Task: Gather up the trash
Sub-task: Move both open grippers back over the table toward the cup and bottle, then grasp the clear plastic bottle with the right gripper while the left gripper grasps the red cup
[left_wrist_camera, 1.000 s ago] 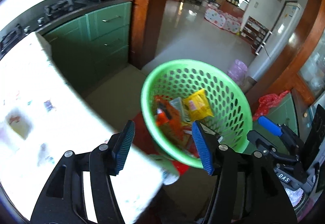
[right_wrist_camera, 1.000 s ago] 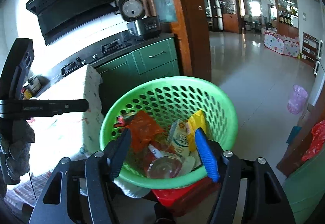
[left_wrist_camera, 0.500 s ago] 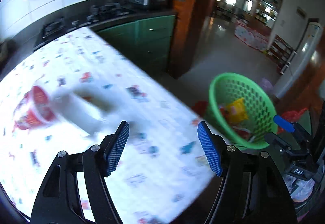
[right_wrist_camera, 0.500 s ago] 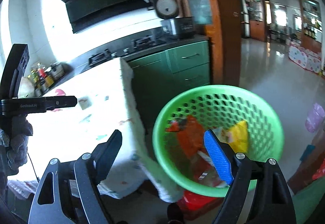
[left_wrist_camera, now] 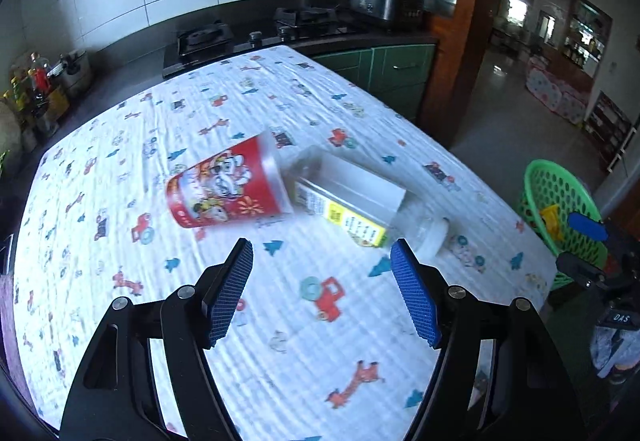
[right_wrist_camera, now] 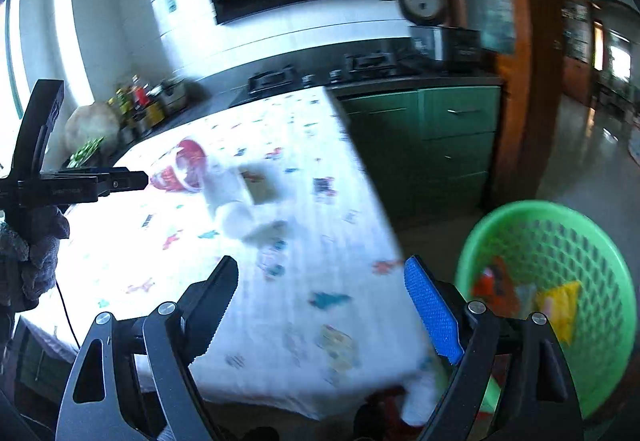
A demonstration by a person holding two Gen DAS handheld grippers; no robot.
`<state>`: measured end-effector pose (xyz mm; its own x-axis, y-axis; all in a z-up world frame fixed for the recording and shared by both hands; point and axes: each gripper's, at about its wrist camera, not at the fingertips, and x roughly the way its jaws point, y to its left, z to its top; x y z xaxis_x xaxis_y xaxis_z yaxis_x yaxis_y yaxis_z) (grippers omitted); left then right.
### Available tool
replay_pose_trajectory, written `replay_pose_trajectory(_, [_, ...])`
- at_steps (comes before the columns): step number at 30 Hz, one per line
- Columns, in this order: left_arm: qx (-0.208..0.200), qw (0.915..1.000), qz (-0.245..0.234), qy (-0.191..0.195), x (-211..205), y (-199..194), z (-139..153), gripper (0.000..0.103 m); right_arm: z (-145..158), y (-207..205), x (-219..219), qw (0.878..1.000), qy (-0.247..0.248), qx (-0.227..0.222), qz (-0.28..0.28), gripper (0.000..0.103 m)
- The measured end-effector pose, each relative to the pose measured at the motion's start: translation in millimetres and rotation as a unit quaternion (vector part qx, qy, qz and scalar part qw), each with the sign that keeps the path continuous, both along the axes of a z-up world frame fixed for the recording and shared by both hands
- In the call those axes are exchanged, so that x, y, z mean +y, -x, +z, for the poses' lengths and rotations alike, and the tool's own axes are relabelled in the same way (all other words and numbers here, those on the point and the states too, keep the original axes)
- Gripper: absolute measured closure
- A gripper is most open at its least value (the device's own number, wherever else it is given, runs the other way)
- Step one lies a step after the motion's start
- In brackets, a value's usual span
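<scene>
Two pieces of trash left on the bench (left_wrist_camera: pixel 280 321): red cup (left_wrist_camera: pixel 226 187) and clear bottle (left_wrist_camera: pixel 360 207), both lying on their sides mid-bench, touching, cup mouth against the bottle's base end. Bottle's long axis runs diagonally from bench centre toward the edge nearest the green basket (left_wrist_camera: pixel 560 201), cap end pointing that way; cup's axis roughly continues the same line, base toward the far-left corner. Left gripper (left_wrist_camera: pixel 322 289): jaws apart, nothing between them, hovering over the cloth with both items just ahead, cup ahead-left, bottle ahead-right. Right gripper (right_wrist_camera: pixel 320 305): jaws wide apart, empty, sitting over the bench edge by the basket, items well ahead and blurred in that view. Left is clearly nearer to both. My read: left jaws straddle across the gap line, and the bottle lies oblique to them, so a clean pinch across its body needs some wrist roll; cup is closer to square-on. Basket sits on the floor off the right edge and already holds wrappers.
</scene>
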<state>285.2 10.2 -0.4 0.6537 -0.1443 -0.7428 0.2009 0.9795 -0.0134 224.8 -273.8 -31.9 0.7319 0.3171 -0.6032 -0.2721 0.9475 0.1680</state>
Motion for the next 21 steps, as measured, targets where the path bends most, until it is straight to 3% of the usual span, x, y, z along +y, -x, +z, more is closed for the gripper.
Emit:
replay_pose_trajectory(10, [0.006,0.9991,0.016,-0.04,60.3,-10.7,-3.7,0.029,3.8,-58.5,77.2,0.996,0.029,0.023,0.081,0.021])
replay_pose_trajectory(21, [0.023,0.9962,-0.026,-0.08,68.6,-53.0,-25.3,0.023,-17.6,-118.5,125.2,0.988,0.054,0.061,0.132,0.021])
